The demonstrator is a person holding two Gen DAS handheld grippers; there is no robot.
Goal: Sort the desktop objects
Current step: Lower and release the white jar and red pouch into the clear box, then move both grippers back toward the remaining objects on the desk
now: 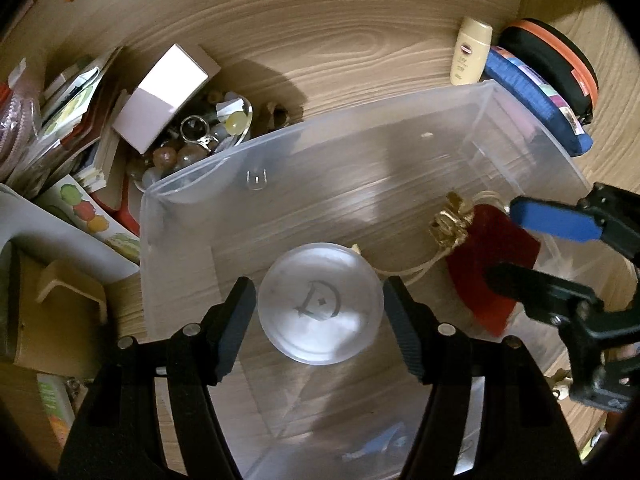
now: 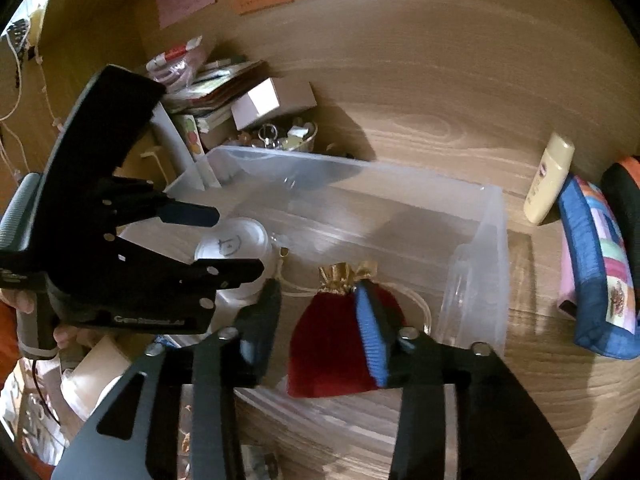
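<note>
frosted round jar with inked "d" lid, inside clear bin

Left gripper spread around a frosted round jar over the clear bin; red pouch inside.

A wood-grain desk carries everything. On it sits a clear plastic bin, with a cream lotion bottle lying just past its far corner, beside a blue patchwork pouch. A pink box tops a heap of booklets, maybe leaning on a dish of beads.
</note>
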